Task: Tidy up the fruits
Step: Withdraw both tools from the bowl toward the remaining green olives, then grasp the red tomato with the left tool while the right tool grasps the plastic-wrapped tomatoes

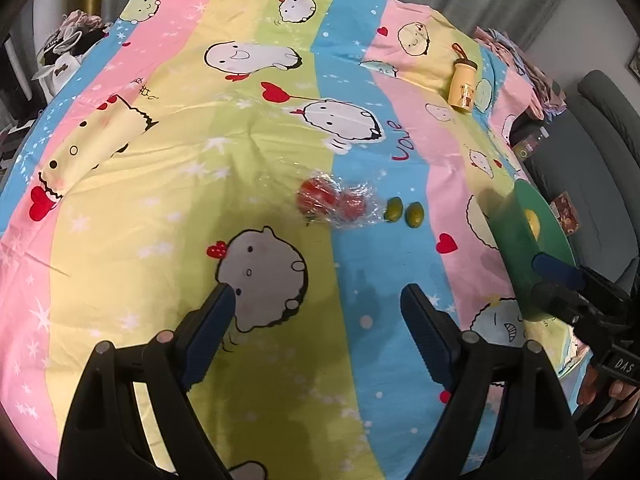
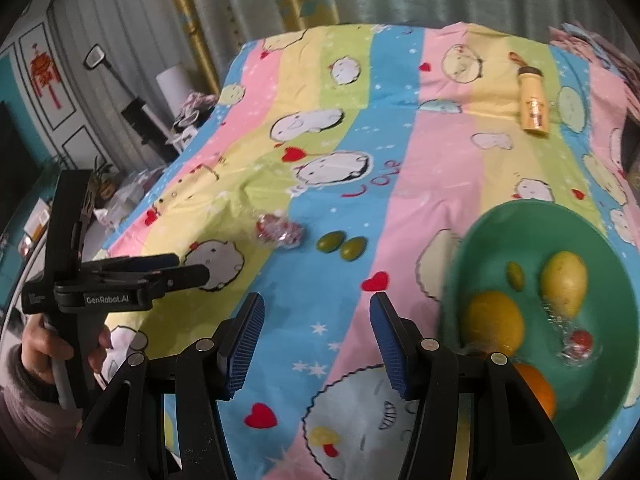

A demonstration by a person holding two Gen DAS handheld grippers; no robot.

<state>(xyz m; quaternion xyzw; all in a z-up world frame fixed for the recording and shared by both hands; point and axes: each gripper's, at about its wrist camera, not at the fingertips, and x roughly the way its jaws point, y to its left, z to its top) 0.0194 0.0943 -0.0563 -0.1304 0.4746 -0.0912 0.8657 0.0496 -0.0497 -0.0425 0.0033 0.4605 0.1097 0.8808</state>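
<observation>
Fruits lay in two groups on the cartoon-print bedsheet (image 1: 248, 168). Farthest left was a clear plastic wrapper (image 1: 334, 202) holding two red fruits, and just beside it to the right two small green olive-like fruits (image 1: 404, 213) sat close together, seemingly touching, apart from the wrapper. In the right wrist view the same wrapped red fruits (image 2: 279, 231) and the green pair (image 2: 342, 245) lay in a row near the middle of the sheet.

The left gripper (image 1: 316, 304) hovered above the sheet on the near side of the wrapped fruits, its blue-padded jaws spread wide with nothing between them. From the right wrist camera it appeared side-on at the left edge (image 2: 188, 266), held in the person's left hand (image 2: 60, 354).

The right gripper (image 2: 318, 312) also had its jaws parted and held nothing, hanging over the blue and pink stripes. In the left wrist view it showed only at the right edge (image 1: 558, 276), in front of the bowl.

To the right stood a green bowl (image 2: 516, 216), blurred in both views. Inside it lay a small green fruit (image 2: 515, 275), a yellow-green mango-like fruit (image 2: 565, 282), a yellow citrus fruit (image 2: 495, 320), a small wrapped red fruit (image 2: 579, 342) and an orange (image 2: 538, 388) partly hidden behind the right gripper's arm.

Far back on the right, well apart from the fruit, a yellow bottle (image 2: 533, 106) with a dark cap lay on the sheet.
</observation>
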